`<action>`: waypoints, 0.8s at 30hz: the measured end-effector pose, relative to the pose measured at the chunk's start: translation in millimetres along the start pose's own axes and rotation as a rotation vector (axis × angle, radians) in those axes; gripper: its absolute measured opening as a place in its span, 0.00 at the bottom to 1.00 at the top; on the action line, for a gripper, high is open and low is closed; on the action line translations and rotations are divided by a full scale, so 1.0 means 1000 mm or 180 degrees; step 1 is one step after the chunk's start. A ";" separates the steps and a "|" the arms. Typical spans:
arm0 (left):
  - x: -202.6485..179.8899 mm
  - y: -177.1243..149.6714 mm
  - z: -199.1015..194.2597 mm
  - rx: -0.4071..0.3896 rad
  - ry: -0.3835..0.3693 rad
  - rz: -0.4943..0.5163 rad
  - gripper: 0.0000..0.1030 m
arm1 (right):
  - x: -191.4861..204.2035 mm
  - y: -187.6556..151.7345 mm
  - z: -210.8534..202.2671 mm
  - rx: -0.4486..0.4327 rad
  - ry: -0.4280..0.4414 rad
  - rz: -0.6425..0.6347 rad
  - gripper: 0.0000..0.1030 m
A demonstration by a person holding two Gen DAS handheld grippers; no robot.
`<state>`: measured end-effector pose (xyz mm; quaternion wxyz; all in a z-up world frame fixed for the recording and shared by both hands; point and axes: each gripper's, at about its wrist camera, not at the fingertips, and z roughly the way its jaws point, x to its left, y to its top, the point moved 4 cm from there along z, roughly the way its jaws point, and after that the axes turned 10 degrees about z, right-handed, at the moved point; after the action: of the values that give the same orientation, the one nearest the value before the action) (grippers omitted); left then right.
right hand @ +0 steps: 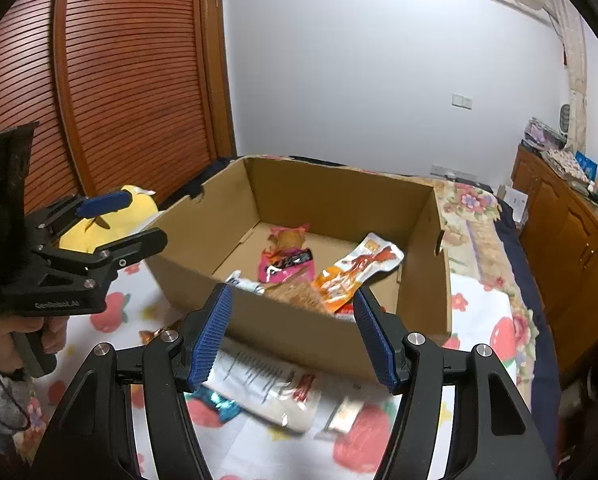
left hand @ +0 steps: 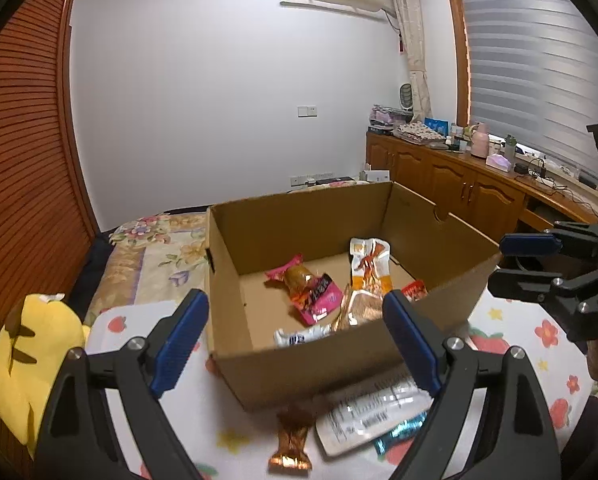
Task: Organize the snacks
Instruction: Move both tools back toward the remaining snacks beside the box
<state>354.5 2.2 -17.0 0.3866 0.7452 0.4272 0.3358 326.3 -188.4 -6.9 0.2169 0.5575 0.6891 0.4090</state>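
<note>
Both grippers, left gripper (left hand: 295,340) and right gripper (right hand: 293,336), hang spread wide and empty-jawed over the cardboard box (left hand: 235,272) of snack packets (left hand: 313,294).

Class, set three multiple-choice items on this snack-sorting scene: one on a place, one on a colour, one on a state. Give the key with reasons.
1. Where does the pink snack packet lie?
A. inside the cardboard box
B. on the bedspread in front of the box
C. on the wooden cabinet

2. What colour is the plush toy beside the box?
A. green
B. yellow
C. purple

3. How does the left gripper stand?
A. shut on a packet
B. shut, empty
C. open, empty

Key: 1 A, the packet rests on the box floor. 2 B, its body is plainly yellow. 3 C, the blue pads stand wide apart with nothing between them.
</note>
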 end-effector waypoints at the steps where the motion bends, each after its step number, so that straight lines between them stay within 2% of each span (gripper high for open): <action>1: 0.000 -0.004 -0.004 -0.0003 -0.0009 -0.0015 0.87 | 0.003 -0.003 -0.003 -0.0002 -0.0005 -0.0008 0.63; 9: -0.004 -0.035 -0.018 0.0063 -0.0024 -0.0077 0.87 | 0.023 -0.018 -0.013 -0.0034 0.0018 -0.0097 0.63; 17: -0.003 -0.067 -0.015 0.0212 -0.0022 -0.0156 0.87 | 0.031 -0.035 -0.010 0.0030 0.0104 -0.0130 0.63; 24: 0.005 -0.091 -0.003 0.0349 -0.0030 -0.0252 0.87 | 0.027 -0.065 0.020 0.0311 0.0167 -0.0186 0.63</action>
<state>319.4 38.3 -93.2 0.3603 0.7494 0.4721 0.2928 294.9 -159.8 -66.7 0.1831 0.5361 0.7297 0.3829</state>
